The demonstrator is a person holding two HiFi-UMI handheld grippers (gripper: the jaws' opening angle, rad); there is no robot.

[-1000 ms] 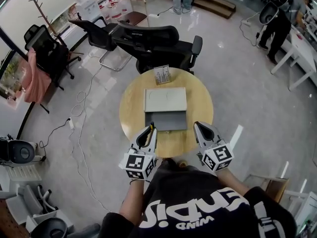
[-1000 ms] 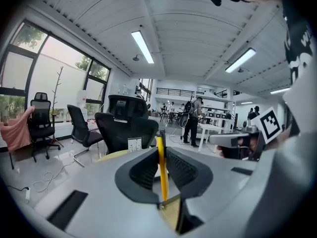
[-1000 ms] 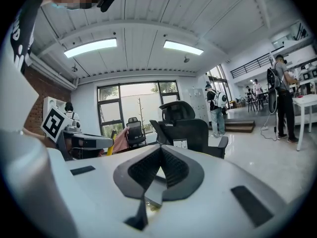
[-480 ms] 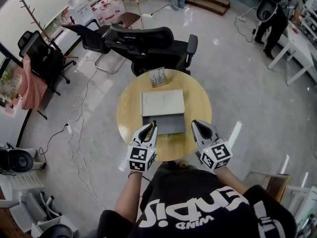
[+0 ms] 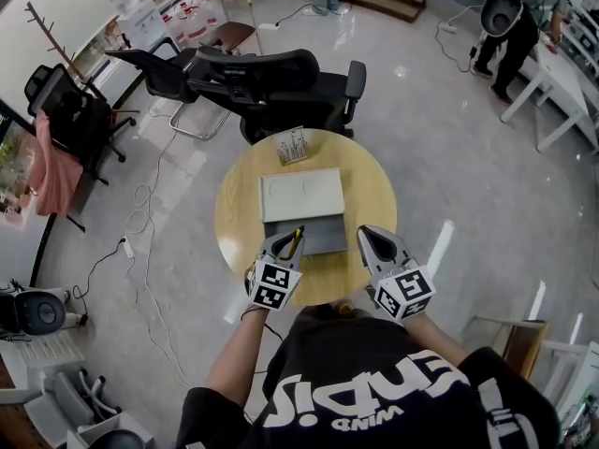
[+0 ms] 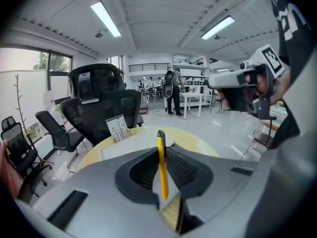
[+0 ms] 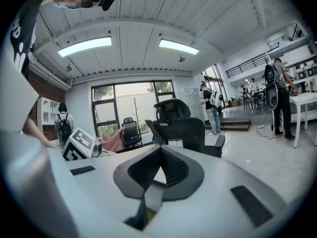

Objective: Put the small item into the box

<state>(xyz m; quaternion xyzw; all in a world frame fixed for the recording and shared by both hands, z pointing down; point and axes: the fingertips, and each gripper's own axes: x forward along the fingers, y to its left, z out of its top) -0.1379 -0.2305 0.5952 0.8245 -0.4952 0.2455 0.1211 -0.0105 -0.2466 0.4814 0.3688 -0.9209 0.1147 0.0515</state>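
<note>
A thin yellow item (image 6: 161, 167) with a dark tip stands upright between the pads of my left gripper (image 6: 161, 143), which is shut on it. In the head view the left gripper (image 5: 292, 238) holds the yellow item (image 5: 297, 241) at the near left edge of the open box (image 5: 323, 235). The box lies in the middle of the round wooden table (image 5: 234, 223), its white lid (image 5: 299, 193) folded back on the far side. My right gripper (image 5: 363, 236) hovers at the box's near right corner. Its jaws (image 7: 161, 150) are shut with nothing in them.
A small card stand (image 5: 293, 146) sits at the table's far edge. Black office chairs (image 5: 271, 82) stand close behind the table. Cables (image 5: 150, 241) lie on the floor to the left. White tables (image 5: 562, 73) and people are at the far right.
My left gripper has moved a little right and forward with the yellow item, so its tips now reach the box's near edge. The right gripper has kept its place beside the box.
</note>
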